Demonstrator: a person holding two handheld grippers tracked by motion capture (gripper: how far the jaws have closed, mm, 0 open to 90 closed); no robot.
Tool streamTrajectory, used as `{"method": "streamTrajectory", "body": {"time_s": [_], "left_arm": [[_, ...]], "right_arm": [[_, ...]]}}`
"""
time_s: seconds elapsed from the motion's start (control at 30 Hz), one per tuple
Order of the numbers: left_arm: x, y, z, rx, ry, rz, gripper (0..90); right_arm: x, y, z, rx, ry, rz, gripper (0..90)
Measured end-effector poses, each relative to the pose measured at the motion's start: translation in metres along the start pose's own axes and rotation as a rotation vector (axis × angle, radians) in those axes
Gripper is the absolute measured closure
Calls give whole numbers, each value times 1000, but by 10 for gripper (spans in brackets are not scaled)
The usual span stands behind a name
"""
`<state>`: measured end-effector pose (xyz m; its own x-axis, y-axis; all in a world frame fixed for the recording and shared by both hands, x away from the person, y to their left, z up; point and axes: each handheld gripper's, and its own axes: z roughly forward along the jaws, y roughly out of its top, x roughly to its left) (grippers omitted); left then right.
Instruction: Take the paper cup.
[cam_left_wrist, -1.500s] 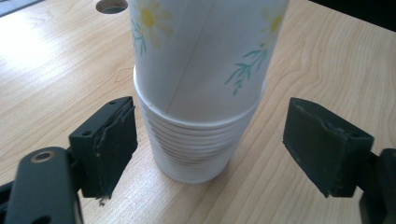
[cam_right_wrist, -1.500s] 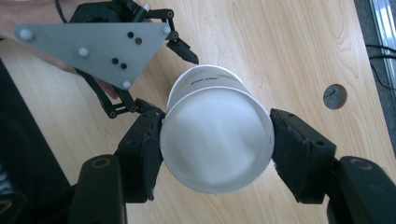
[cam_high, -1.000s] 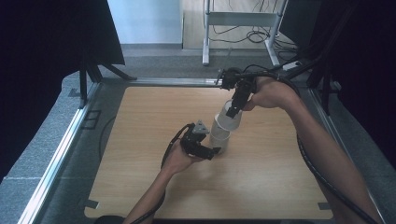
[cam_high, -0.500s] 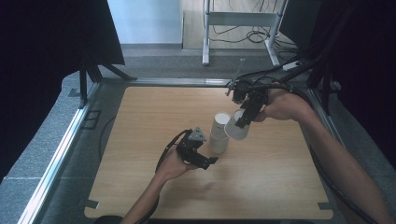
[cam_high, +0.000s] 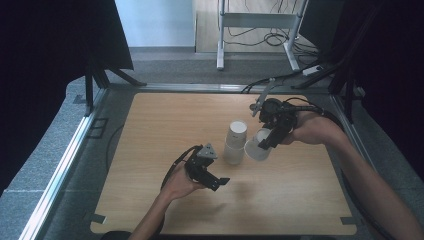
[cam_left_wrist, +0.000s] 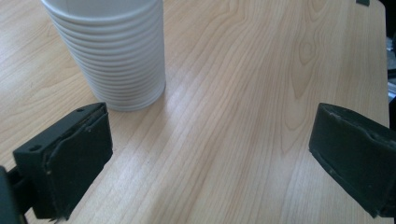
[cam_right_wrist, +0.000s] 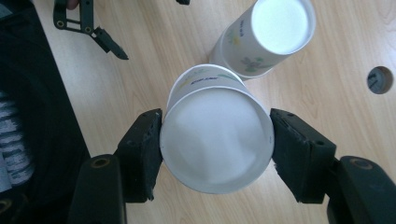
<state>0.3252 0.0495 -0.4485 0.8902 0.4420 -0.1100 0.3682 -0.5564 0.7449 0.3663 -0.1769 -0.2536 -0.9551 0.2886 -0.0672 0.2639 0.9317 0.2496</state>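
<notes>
Since the earlier frame the right gripper (cam_high: 264, 141) has pulled one cup (cam_high: 257, 148) off the stack (cam_high: 235, 142) and carried it aside; its jaws pinch that cup's sides, bottom facing the camera (cam_right_wrist: 216, 140). The stack stands upside down on the table (cam_high: 150, 150), just beside the held cup. The left gripper (cam_high: 216, 181) has let go, its jaws just opened wide and empty, the stack (cam_left_wrist: 112, 51) ahead of its left jaw.

No legible text. The held paper cup (cam_right_wrist: 215, 140) carries a short line of blue print near its rim, too small to read; the stacked paper cups (cam_right_wrist: 266, 37) bear only floral motifs.
</notes>
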Motion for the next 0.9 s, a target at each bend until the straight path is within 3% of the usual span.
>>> {"method": "streamTrajectory", "body": {"time_s": [0.07,0.1,0.23,0.43,0.57,0.77,0.9], "left_arm": [[-1,-1,0,2,-2,6,0],[-3,-4,0,27,28,24,1],[-4,-9,1,47,29,26,4],[-4,-15,0,38,-7,20,0],[-4,-18,-2,28,-43,39,5],[-5,-21,-6,-11,-86,53,12],[-3,-23,-7,-11,-104,65,10]], "right_arm": [[2,-4,3,-10,4,5,371],[3,-7,4,-13,4,1,371],[9,-15,12,-32,10,9,371],[17,-26,27,-57,30,-9,370],[21,-31,39,-67,42,-15,371],[25,-39,54,-122,54,-14,372],[28,-44,64,-157,67,-3,372]]}}
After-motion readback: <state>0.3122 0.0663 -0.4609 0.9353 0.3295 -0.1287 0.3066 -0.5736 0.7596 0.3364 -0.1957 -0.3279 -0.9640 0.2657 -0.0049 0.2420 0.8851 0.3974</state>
